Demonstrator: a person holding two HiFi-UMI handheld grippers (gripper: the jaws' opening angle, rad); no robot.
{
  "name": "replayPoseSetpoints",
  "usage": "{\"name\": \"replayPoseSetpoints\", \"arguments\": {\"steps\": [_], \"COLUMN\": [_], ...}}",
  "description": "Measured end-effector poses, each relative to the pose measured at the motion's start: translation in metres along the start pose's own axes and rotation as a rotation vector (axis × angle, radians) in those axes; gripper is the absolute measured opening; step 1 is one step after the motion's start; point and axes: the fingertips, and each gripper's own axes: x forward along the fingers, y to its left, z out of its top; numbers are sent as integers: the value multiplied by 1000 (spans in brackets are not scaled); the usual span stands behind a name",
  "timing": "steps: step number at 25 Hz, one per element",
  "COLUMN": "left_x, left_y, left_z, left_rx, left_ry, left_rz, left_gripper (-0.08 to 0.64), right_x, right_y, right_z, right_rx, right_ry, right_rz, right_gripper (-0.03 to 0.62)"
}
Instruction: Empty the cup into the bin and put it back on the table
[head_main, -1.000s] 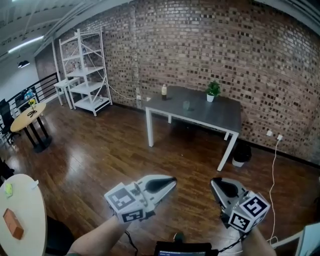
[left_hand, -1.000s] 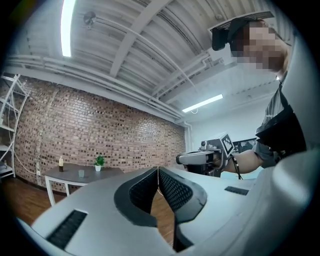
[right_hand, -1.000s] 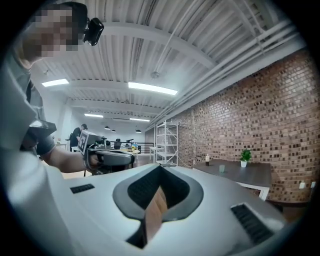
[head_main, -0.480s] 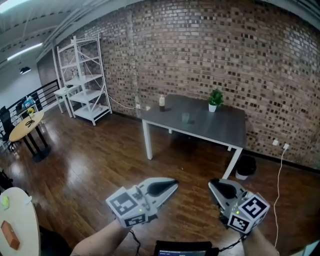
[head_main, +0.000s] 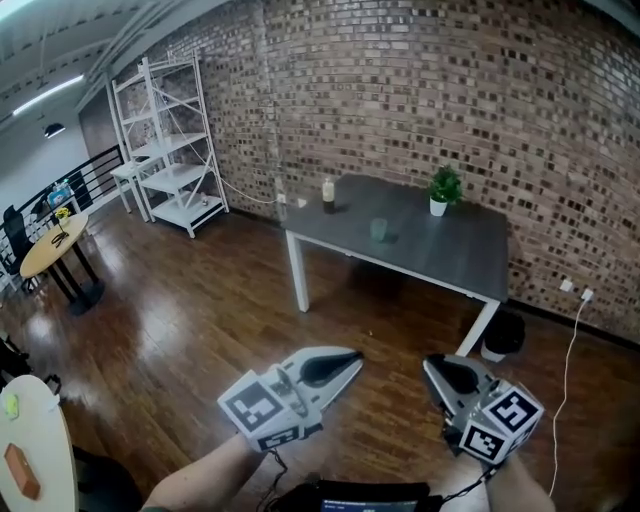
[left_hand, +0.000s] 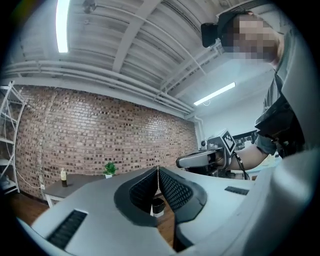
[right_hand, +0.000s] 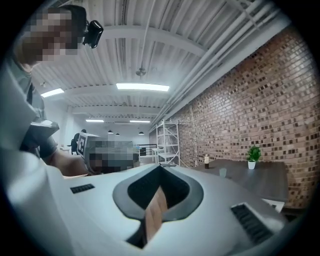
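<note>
Currently, left gripper (head_main: 350, 358): fingers together, empty
Right gripper (head_main: 432, 366): fingers together, empty
Cup (head_main: 378, 229): upright on tabletop (head_main: 450, 255)

Head view high, distant; gripper views level; all share table (head_main: 440, 250).

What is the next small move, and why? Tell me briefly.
Probably step closer to the table and start opening one gripper. The cup stands on the tabletop, far beyond both the left gripper and the right gripper. Both have their jaws together with nothing between them. The bin sits on the floor by the table's near right leg.
</note>
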Motion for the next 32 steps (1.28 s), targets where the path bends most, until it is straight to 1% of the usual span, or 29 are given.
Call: {"name": "replayPoseSetpoints", "arguments": {"steps": [2,4,6,12,14,16,18,21,24,26,29,32], "left_x": [6,11,17,40,44,49,54,61,71,82,100,127], "left_y": [19,38,59,128,145,158,175,203,222,237,261,285], "left_z": [-3,-10,-15,-9,-9,-9,-13,-18,-23,-29,-42,-48], "left_rx": [0,-15,-13,-8,17,64,79,52,46,38,5,13], "left_ry": [-18,-18,-18,-63,-83,-100,-93,-94,-95,-90,-66,-47], "left_rz": [10,-7,-24,-59,-101,-151,-170,-168,-177,-170,-157,-155], "left_gripper": [0,0,0,0,0,0,0,0,0,0,0,0], "right_x": [14,32,51,107,125,142,157,177,194,205,222,239], "right_y": [-12,-24,-37,-74,-86,-96,-108,-123,-136,-152,-179,-212], "right_z": [1,1,0,20,22,24,26,27,27,26,20,23], "right_rx": [-2,3,6,-8,-8,-14,-10,18,-10,-10,19,20], "right_ry": [0,1,-1,3,1,-1,0,6,30,32,38,29], "right_rz": [-6,-18,-34,-64,-77,-89,-101,-108,-100,-108,-101,-87], "right_gripper": [5,5,5,5,5,5,5,5,5,5,5,5]}}
